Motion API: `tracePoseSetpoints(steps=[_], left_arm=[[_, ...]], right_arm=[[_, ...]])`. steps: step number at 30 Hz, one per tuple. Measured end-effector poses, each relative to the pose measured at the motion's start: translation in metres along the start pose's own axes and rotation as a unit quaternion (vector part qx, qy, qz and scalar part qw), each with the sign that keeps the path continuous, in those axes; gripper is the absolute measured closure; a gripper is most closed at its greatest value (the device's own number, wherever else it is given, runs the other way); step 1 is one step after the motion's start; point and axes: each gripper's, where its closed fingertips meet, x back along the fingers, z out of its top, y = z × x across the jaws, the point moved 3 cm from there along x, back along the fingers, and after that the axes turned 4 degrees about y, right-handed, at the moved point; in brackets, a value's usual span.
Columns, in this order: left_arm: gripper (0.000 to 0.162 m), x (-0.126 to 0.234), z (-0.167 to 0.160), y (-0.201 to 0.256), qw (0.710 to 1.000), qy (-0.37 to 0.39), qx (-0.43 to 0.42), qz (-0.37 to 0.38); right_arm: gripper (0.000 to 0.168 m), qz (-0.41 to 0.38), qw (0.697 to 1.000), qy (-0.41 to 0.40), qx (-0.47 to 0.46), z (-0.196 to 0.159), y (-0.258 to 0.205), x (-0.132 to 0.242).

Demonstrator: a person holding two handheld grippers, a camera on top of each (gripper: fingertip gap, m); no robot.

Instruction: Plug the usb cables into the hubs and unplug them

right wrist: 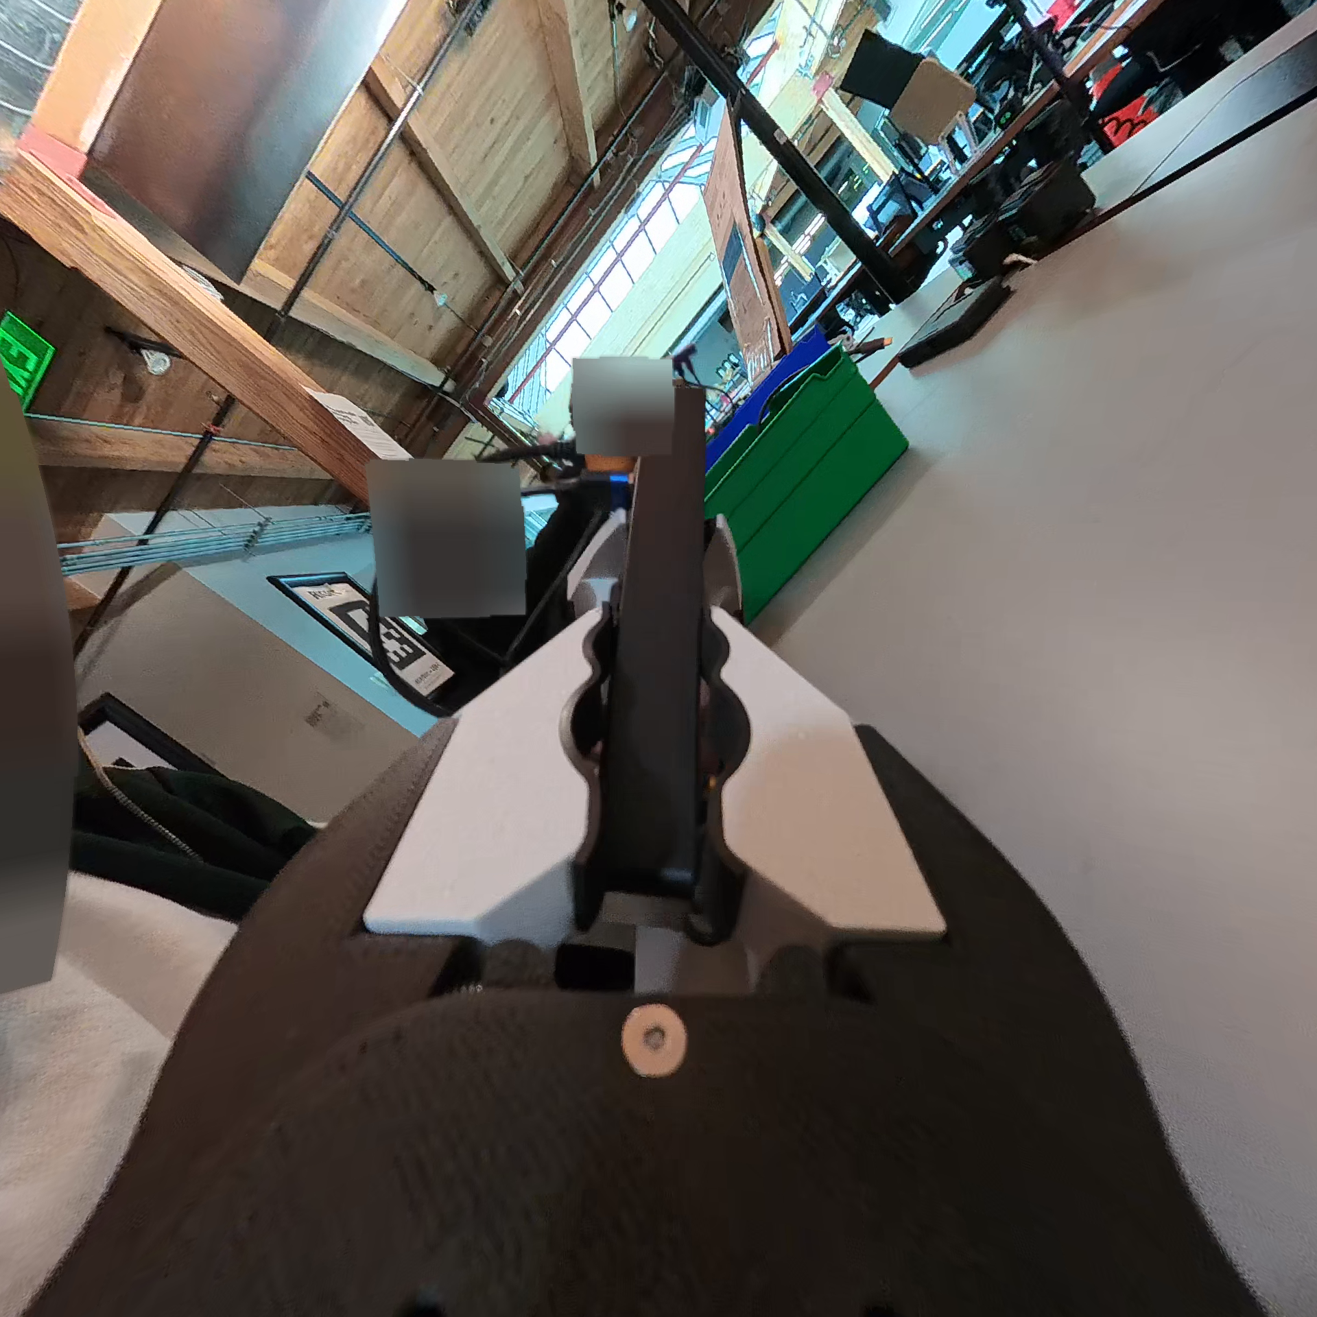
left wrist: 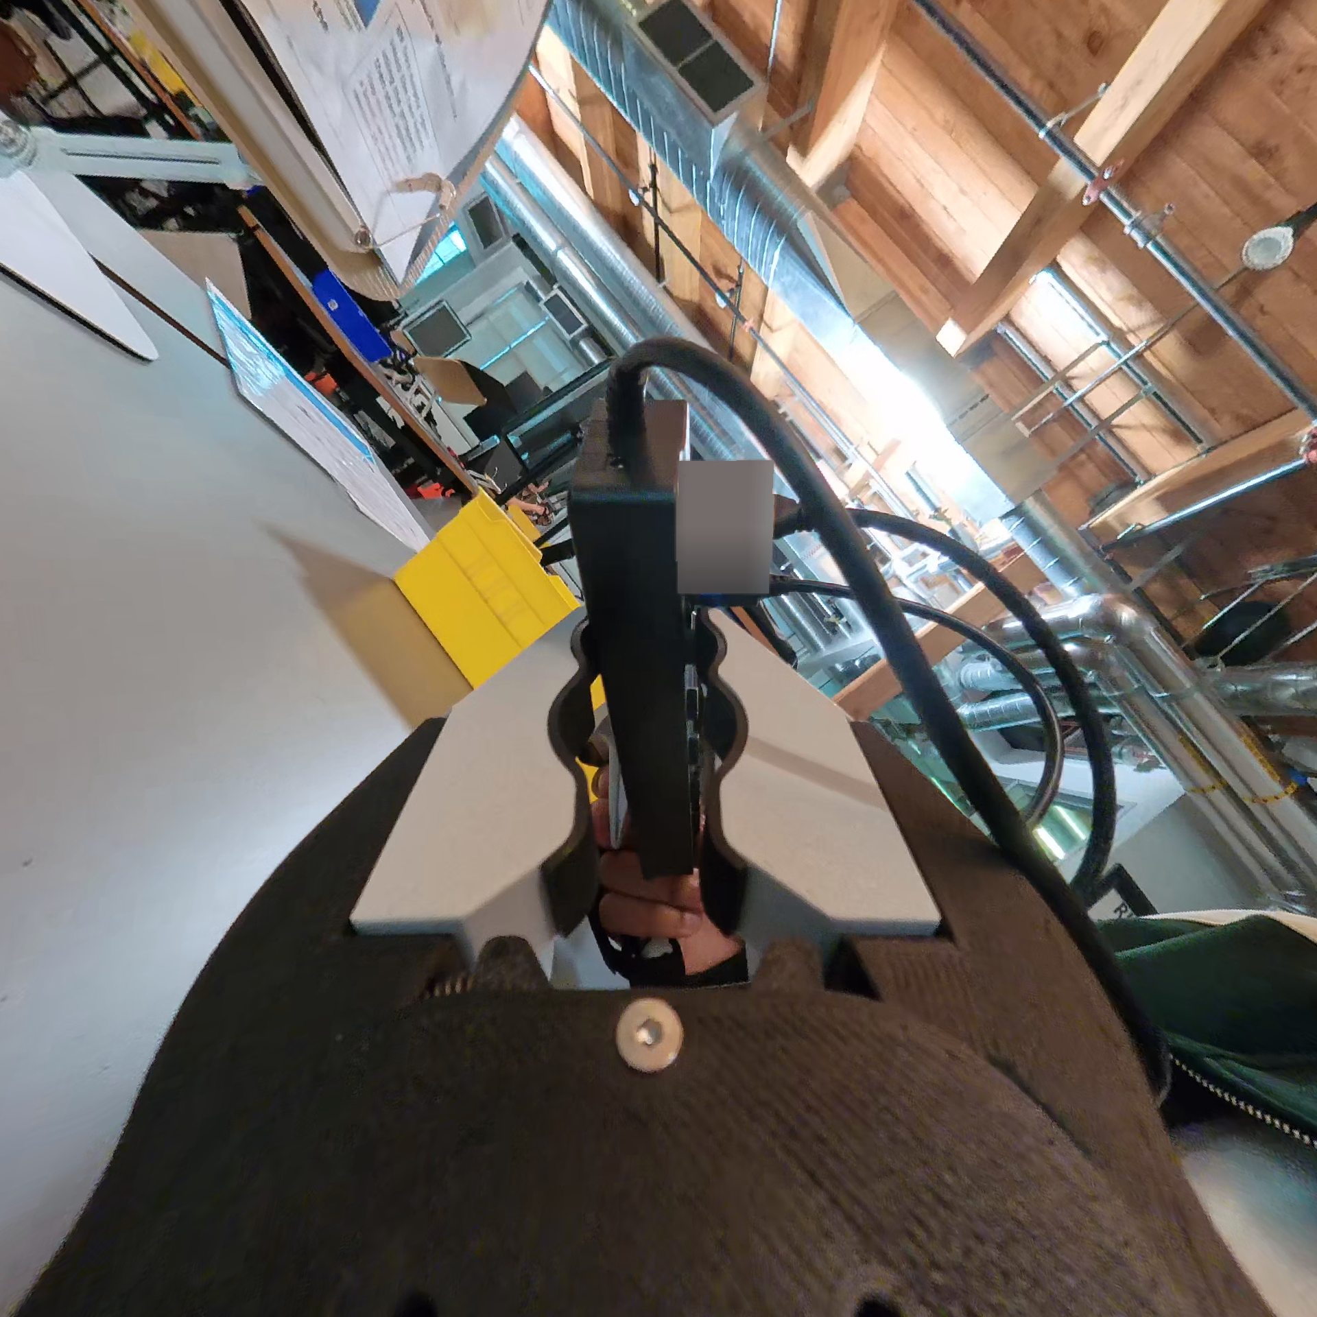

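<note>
In the left wrist view my left gripper is shut on a flat black hub, seen edge-on and standing up between the grey fingers. Black USB cables leave the hub's right side and top and loop down to the right. A hand shows low between the fingers. In the right wrist view my right gripper is shut on a flat black hub, also edge-on. Thin black cables run off its far left side. I cannot tell whether both grippers hold one piece.
A white table lies to the left with a yellow bin on it. In the right wrist view the table carries a green bin, a blue bin and a dark flat device. A dark green jacket lies close by.
</note>
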Motion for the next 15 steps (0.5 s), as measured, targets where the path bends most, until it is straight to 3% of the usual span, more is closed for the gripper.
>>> tracePoseSetpoints(steps=[7,15], left_arm=[[0.132,0.002,0.009,0.004,1.0,0.017,-0.011,-0.01],[0.139,0.008,0.019,0.001,0.999,0.051,0.004,-0.009]], right_arm=[[0.145,0.011,1.0,0.017,-0.018,0.005,0.0,0.003],[0.145,-0.002,0.999,-0.021,0.028,-0.004,-0.003,-0.003]])
